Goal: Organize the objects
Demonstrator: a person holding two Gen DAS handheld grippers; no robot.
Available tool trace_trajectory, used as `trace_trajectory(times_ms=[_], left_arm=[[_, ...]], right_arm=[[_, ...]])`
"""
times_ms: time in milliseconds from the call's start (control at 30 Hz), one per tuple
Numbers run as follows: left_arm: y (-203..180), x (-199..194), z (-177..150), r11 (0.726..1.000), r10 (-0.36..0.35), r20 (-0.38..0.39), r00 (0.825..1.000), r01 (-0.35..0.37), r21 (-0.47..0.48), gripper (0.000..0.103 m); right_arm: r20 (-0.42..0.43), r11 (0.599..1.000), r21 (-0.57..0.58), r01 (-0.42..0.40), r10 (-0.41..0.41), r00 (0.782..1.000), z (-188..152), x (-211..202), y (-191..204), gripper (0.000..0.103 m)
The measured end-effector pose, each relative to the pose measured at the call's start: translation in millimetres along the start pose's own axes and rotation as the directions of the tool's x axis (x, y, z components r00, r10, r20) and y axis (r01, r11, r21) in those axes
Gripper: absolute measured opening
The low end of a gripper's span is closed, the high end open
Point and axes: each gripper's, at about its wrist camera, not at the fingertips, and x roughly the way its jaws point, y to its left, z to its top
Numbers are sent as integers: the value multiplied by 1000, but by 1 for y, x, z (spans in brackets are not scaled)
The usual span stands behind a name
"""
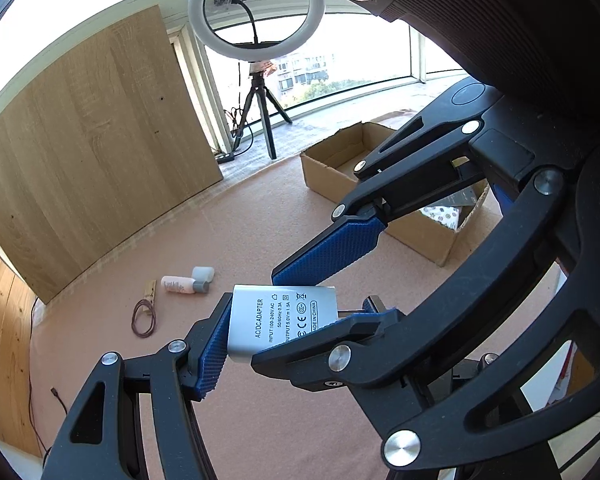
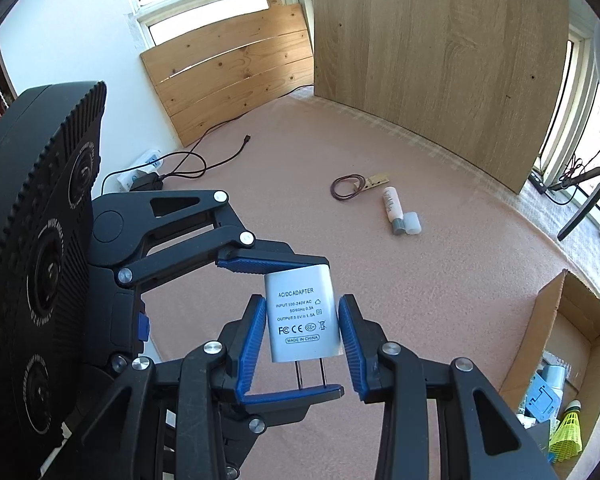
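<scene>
A white AC/DC adapter hangs above the pink mat, caught between both grippers. My right gripper is shut on its two flat sides. My left gripper is shut on it lengthwise, one blue pad on the rounded end and the other against the prong tips. Farther off on the mat lie a small pink tube with a grey cap, a white cap, a wooden clothespin and a brown elastic loop.
An open cardboard box stands to the right, with a yellow shuttlecock and other small items inside. A wooden board leans at the mat's far edge. A ring light on a tripod stands by the window. A black cable trails at the left.
</scene>
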Motion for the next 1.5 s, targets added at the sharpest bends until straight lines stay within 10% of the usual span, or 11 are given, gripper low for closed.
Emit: trace_trajectory(times_ms=[367,500,833,1167,1500], left_arm=[[-120,88,139,970,-95,-3,995,93,223,67],[-136,133,149,964,10,-83,997,13,267,97],[-65,85,71,991,136,-98,986,-135,24,102],[81,-35,-68,929,214,6,977,-202,-310,102],[168,-94,-189,885,206,40,978,-169,-433,102]], right_arm=[[146,987,127,103,-122,982,-82,-102,-138,34],[119,973,168,158,-179,977,-100,-101,-184,34],[42,938,214,274,-289,956,-109,-86,-190,44],[2,944,-16,331,-331,944,13,12,-29,67],[-220,863,221,454,-410,885,15,140,51,67]])
